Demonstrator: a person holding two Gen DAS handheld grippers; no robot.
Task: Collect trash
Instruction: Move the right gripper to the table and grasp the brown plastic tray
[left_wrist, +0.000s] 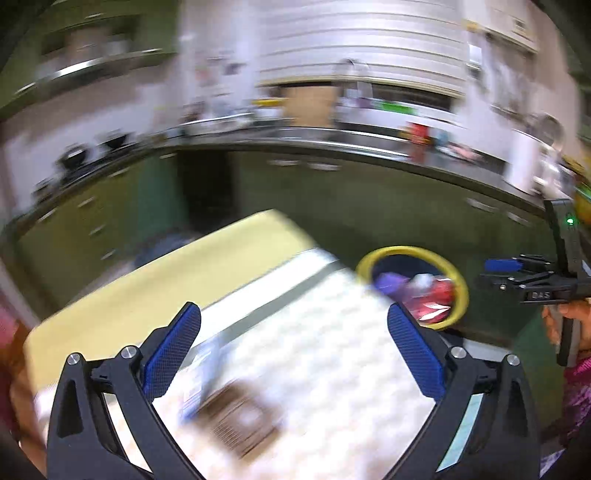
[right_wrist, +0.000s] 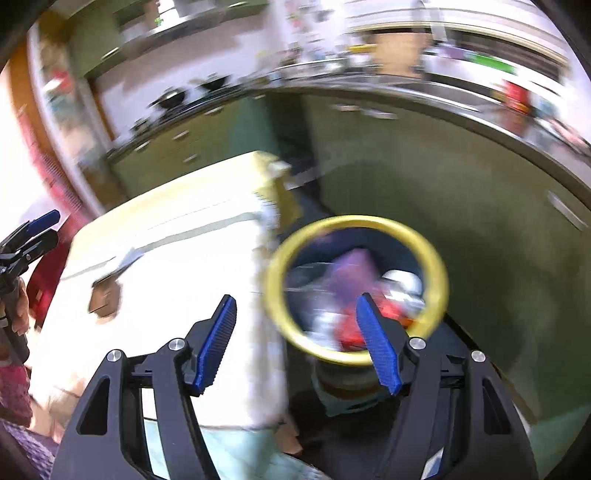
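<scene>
Both views are motion-blurred. A yellow-rimmed bin (left_wrist: 371, 260) stands beside the table's right edge and holds purple, red and white trash (left_wrist: 428, 291); it also shows in the right wrist view (right_wrist: 280, 314). My left gripper (left_wrist: 293, 347) is open and empty above the table, over a brown card (left_wrist: 240, 421) and a blue-white wrapper (left_wrist: 201, 376). My right gripper (right_wrist: 297, 341) is open and empty, hovering over the table's edge and the bin's rim. The brown card (right_wrist: 105, 297) lies far left of it on the table.
The table (left_wrist: 147, 280) has a white patterned cloth over a yellow top. Green cabinets (left_wrist: 332, 206) with a cluttered steel counter run along the back. The right gripper shows at the far right of the left wrist view (left_wrist: 506, 271); the left gripper shows at the left edge of the right wrist view (right_wrist: 37, 229).
</scene>
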